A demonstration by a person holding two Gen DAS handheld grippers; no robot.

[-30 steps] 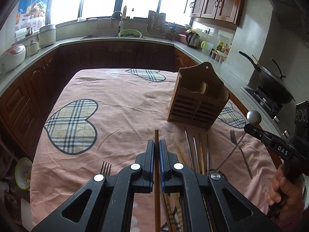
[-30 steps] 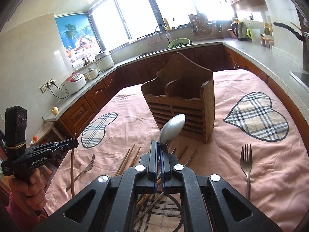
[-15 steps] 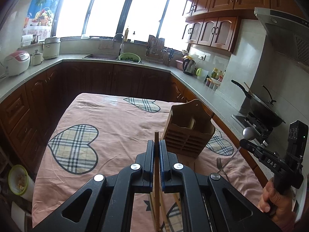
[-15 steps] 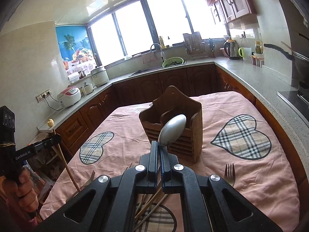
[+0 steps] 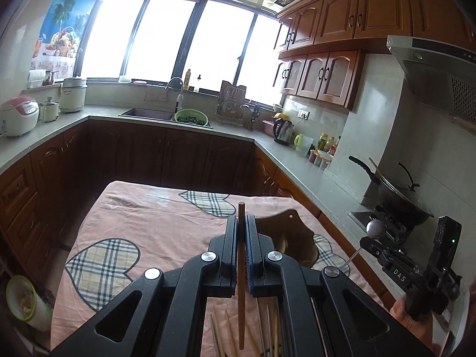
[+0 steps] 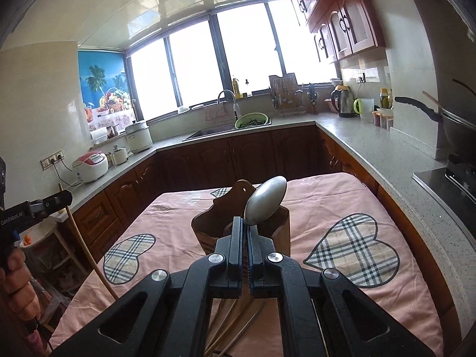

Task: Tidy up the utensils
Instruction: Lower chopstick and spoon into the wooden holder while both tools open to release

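Pink cloth (image 6: pixel 312 208) with plaid hearts, spread over the table beneath both tongs. Wooden utensil holder (image 6: pixel 276 223) upright on it, just beyond the right gripper (image 6: pixel 247 232) and ahead-right of the left gripper (image 5: pixel 241 232). Left tongs pinched tight on one brown chopstick (image 5: pixel 241 267), its tip poking past the fingers. Right tongs clamped on a metal spoon (image 6: pixel 264 200), bowl sticking out ahead. Loose chopsticks (image 5: pixel 221 331) on the cloth below.
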